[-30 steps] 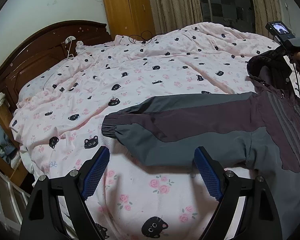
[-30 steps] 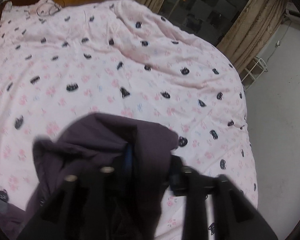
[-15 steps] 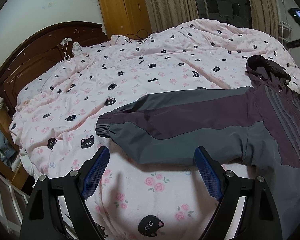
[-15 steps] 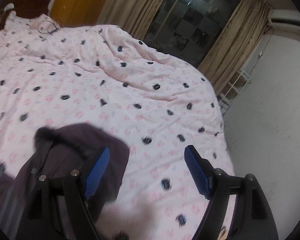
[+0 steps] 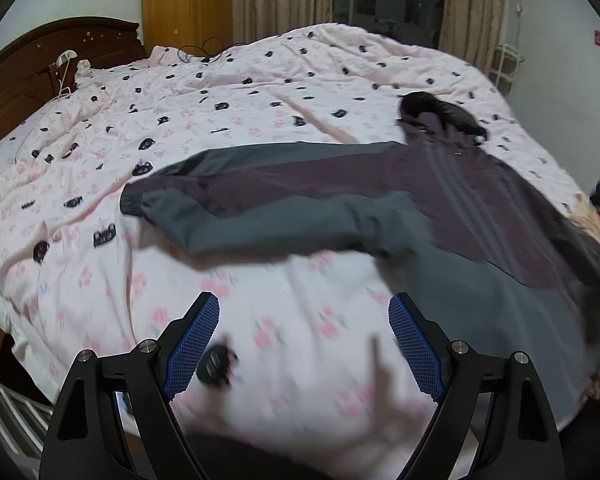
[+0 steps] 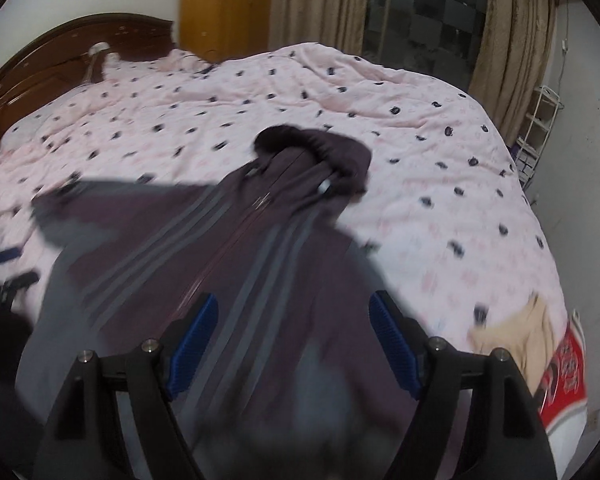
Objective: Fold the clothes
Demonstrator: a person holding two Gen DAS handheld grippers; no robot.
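A purple and grey hooded jacket (image 5: 440, 200) lies spread front-up on the pink cat-print duvet (image 5: 260, 92). Its one sleeve (image 5: 236, 196) stretches flat to the left, and the hood (image 5: 436, 110) points to the far side of the bed. My left gripper (image 5: 304, 340) hovers open above bare duvet, just in front of that sleeve, holding nothing. In the right wrist view the jacket (image 6: 236, 264) fills the middle, with its hood (image 6: 324, 148) at the far end and the zip running toward me. My right gripper (image 6: 292, 340) stands open above the jacket's lower body, nothing between its pads.
A dark wooden headboard (image 5: 40, 64) stands at the far left and a wooden wardrobe (image 5: 184, 4) behind it. Curtains and a dark window (image 6: 420, 16) back the bed. A beige garment (image 6: 520, 332) and a red printed item (image 6: 568, 368) lie at the bed's right edge. A white rack (image 6: 540, 124) stands by the wall.
My right gripper has let go of the hood, opened wide and pulled back toward the jacket's lower body. The hood now rests on the duvet. The left view has swung rightward.
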